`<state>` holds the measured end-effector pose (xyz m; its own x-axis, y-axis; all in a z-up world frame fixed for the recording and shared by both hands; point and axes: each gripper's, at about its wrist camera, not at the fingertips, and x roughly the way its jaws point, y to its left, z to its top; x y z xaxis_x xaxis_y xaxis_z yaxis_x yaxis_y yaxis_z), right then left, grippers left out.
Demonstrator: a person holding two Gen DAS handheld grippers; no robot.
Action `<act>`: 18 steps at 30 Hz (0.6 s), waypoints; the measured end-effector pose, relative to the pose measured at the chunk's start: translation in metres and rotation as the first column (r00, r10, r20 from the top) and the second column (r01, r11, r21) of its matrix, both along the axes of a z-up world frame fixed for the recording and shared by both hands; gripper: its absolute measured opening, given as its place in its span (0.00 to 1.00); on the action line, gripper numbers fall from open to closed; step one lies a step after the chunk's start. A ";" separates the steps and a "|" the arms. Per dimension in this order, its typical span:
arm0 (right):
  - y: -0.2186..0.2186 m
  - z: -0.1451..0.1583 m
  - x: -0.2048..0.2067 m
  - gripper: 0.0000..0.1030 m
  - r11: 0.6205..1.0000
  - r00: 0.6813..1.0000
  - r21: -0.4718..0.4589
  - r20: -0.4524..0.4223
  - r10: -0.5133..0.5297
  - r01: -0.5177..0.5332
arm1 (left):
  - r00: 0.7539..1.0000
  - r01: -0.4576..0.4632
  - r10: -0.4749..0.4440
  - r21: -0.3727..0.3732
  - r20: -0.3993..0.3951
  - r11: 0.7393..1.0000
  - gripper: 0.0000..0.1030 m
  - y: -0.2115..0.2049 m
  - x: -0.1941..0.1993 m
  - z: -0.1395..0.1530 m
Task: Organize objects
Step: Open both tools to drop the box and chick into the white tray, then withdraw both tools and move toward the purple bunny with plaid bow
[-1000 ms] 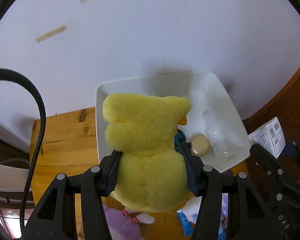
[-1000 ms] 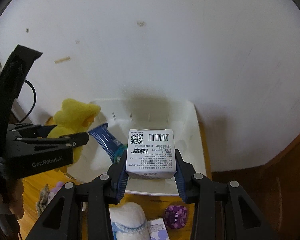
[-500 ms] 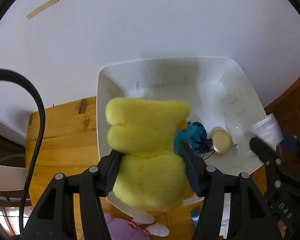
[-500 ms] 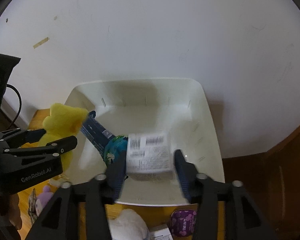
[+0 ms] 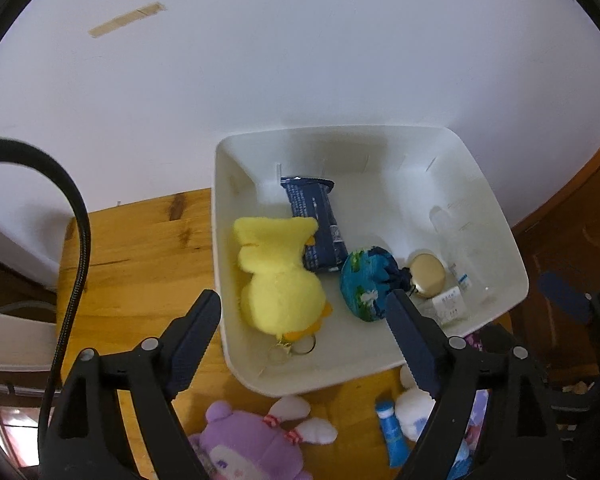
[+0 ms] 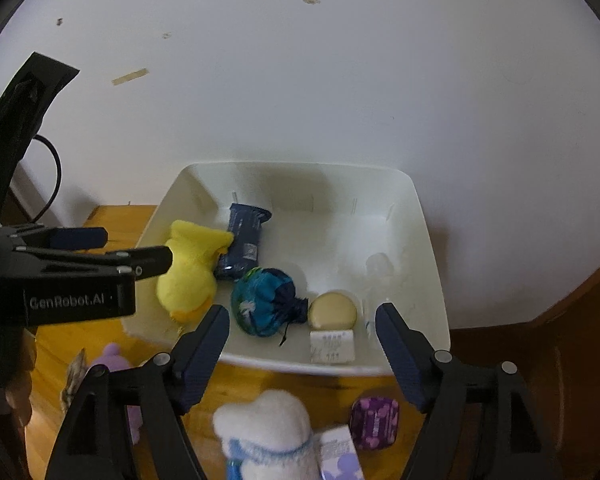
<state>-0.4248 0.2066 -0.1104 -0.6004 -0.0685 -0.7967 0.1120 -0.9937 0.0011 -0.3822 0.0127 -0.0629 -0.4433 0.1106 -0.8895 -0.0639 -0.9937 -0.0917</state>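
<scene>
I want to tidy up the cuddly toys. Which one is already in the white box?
The yellow plush duck lies inside the white bin; the purple plush and white plush sit outside.

Both tongs have let go: the left tongs [image 5: 304, 320] gape empty, the yellow plush duck [image 5: 278, 276] now lying in the white bin [image 5: 380, 376]; the right tongs [image 6: 302, 334] dropped the small white box [image 6: 332, 346] beside the round tin [image 6: 333, 311].

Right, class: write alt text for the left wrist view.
An open left gripper hovers over a white bin holding a yellow plush duck, a dark blue packet, a blue pouch and a gold-lidded jar. A purple plush lies on the wooden table nearby.
</scene>
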 end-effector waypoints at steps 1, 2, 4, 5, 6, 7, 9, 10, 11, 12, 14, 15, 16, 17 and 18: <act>-0.002 0.002 0.005 0.74 1.000 1.000 -0.002 -0.002 0.005 -0.005 | 1.000 0.001 -0.001 0.005 -0.002 1.000 0.84 -0.002 0.005 0.003; -0.003 0.005 0.009 0.74 1.000 1.000 -0.004 -0.004 0.010 -0.010 | 1.000 0.003 -0.003 0.012 -0.002 1.000 0.84 -0.004 0.010 0.006; -0.006 0.011 0.022 0.74 1.000 1.000 -0.008 -0.012 0.018 -0.018 | 1.000 0.004 -0.004 0.024 -0.001 1.000 0.84 -0.008 0.019 0.011; -0.007 0.015 0.029 0.74 1.000 1.000 -0.011 -0.018 0.022 -0.022 | 1.000 0.005 -0.005 0.031 0.000 1.000 0.84 -0.009 0.024 0.013; -0.009 0.019 0.036 0.74 1.000 0.999 -0.013 -0.022 0.025 -0.025 | 1.000 0.006 -0.006 0.038 0.000 0.999 0.84 -0.011 0.030 0.016; -0.011 0.023 0.043 0.74 0.999 0.999 -0.017 -0.026 0.030 -0.030 | 1.000 0.008 -0.008 0.042 -0.003 0.999 0.84 -0.012 0.036 0.019; -0.015 0.032 0.059 0.74 0.999 0.999 -0.023 -0.036 0.040 -0.041 | 1.000 0.016 -0.016 0.040 -0.015 0.999 0.84 -0.015 0.050 0.027; -0.017 0.035 0.065 0.74 0.999 0.998 -0.026 -0.041 0.046 -0.047 | 1.000 0.022 -0.021 0.039 -0.020 0.999 0.84 -0.015 0.056 0.030; -0.019 0.038 0.072 0.74 0.998 0.998 -0.027 -0.047 0.051 -0.053 | 0.999 0.027 -0.026 0.039 -0.025 0.999 0.84 -0.016 0.063 0.034; -0.021 0.043 0.080 0.74 0.998 0.997 -0.026 -0.055 0.056 -0.058 | 0.999 0.033 -0.031 0.042 -0.029 0.999 0.84 -0.017 0.070 0.037; -0.027 0.052 0.096 0.74 0.997 0.995 -0.024 -0.072 0.065 -0.067 | 0.999 0.043 -0.041 0.048 -0.035 0.998 0.84 -0.018 0.083 0.043; -0.029 0.055 0.101 0.74 0.997 0.995 -0.025 -0.078 0.068 -0.070 | 0.998 0.049 -0.046 0.050 -0.041 0.998 0.84 -0.018 0.090 0.047; -0.031 0.060 0.109 0.74 0.997 0.994 -0.028 -0.085 0.073 -0.076 | 0.998 0.055 -0.052 0.050 -0.047 0.997 0.84 -0.018 0.096 0.051; -0.033 0.063 0.115 0.74 0.996 0.993 -0.029 -0.090 0.076 -0.079 | 0.997 0.061 -0.058 0.051 -0.054 0.997 0.84 -0.018 0.102 0.055; -0.035 0.067 0.121 0.74 0.996 0.992 -0.030 -0.097 0.079 -0.082 | 0.996 0.067 -0.064 0.051 -0.065 0.996 0.84 -0.018 0.110 0.060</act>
